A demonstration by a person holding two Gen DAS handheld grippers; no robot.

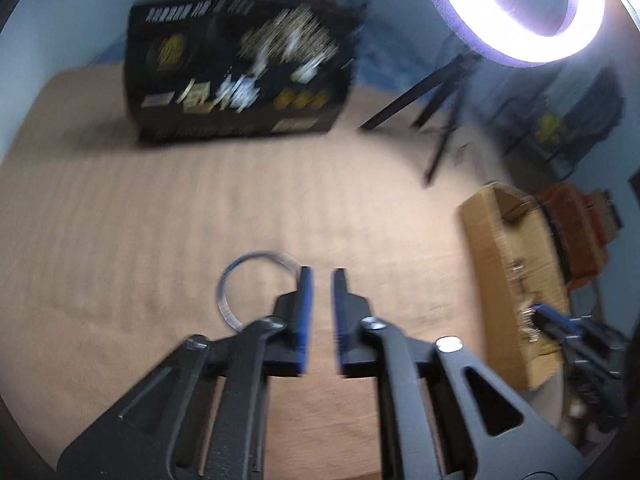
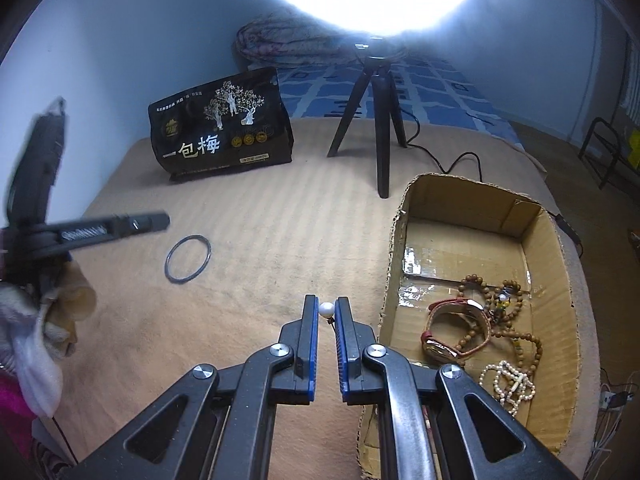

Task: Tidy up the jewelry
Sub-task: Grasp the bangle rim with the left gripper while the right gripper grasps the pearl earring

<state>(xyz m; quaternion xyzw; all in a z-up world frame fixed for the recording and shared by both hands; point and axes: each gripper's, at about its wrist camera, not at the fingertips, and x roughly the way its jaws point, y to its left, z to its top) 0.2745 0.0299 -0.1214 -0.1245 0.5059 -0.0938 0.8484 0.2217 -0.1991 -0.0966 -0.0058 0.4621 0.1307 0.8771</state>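
Note:
My right gripper (image 2: 326, 307) is shut on a white pearl bead (image 2: 326, 310), held above the beige blanket just left of an open cardboard box (image 2: 472, 204). In the box lie a red-strapped watch (image 2: 456, 322), wooden bead strings (image 2: 520, 334) and a pearl bracelet (image 2: 508, 386). A thin dark bangle (image 2: 187, 259) lies flat on the blanket at left. In the blurred left wrist view the bangle (image 1: 240, 270) sits just left of my left gripper (image 1: 322, 276), which is open with nothing between its pads. The box (image 1: 512, 264) stands to the right there.
A black snack bag (image 2: 222, 136) stands at the back of the blanket. A ring light on a black tripod (image 2: 380, 120) stands behind the box, with its cable (image 2: 460, 160) trailing right. A gloved hand (image 2: 60, 312) holds the left gripper (image 2: 160, 221).

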